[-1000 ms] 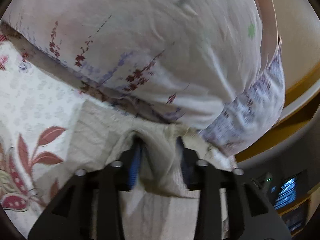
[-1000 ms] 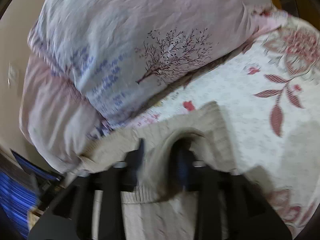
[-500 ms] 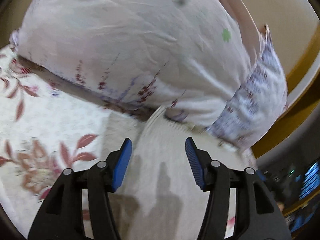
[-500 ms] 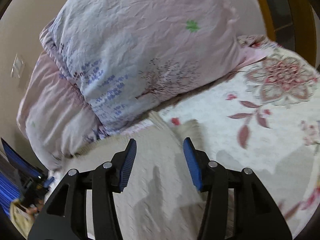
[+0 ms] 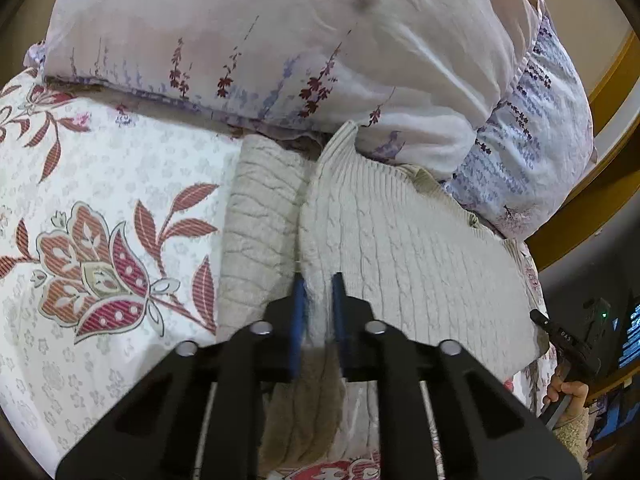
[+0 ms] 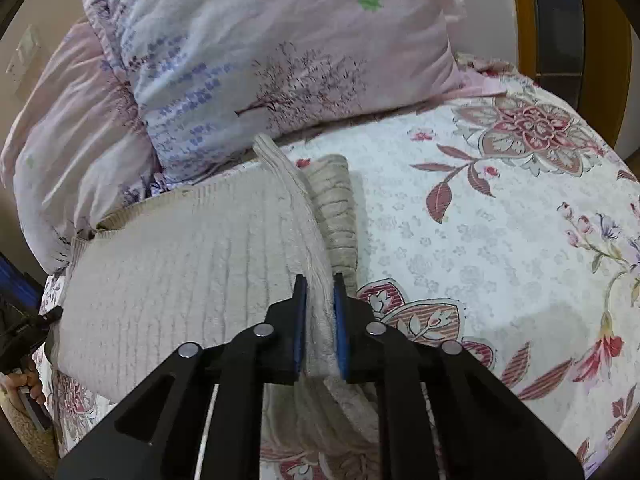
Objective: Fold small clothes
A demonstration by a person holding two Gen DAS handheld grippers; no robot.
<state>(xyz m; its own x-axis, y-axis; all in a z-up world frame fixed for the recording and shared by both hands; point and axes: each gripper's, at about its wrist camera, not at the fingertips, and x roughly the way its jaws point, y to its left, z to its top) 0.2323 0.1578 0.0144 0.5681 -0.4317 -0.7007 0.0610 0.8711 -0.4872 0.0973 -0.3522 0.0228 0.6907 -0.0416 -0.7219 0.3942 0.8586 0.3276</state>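
Observation:
A cream cable-knit sweater (image 5: 408, 248) lies on the flowered bedspread, its far edge tucked against the pillows. My left gripper (image 5: 319, 280) is shut on a pinched ridge of knit at the sweater's left side, beside a folded-in sleeve (image 5: 260, 216). The right wrist view shows the same sweater (image 6: 180, 248) spread to the left. My right gripper (image 6: 320, 280) is shut on a fold at its right edge, next to the other sleeve (image 6: 338, 208).
Two floral pillows (image 5: 280, 40) (image 6: 280, 52) press on the sweater's far edge. The bedspread (image 5: 100, 184) (image 6: 500, 220) stretches out to either side. A wooden bed frame (image 5: 600, 184) and a hand holding the other gripper (image 5: 568, 392) show at the right.
Both grippers let go of the knit, stood open over the sweater half a second ago, and have now closed on new folds nearer the sweater's side edges.

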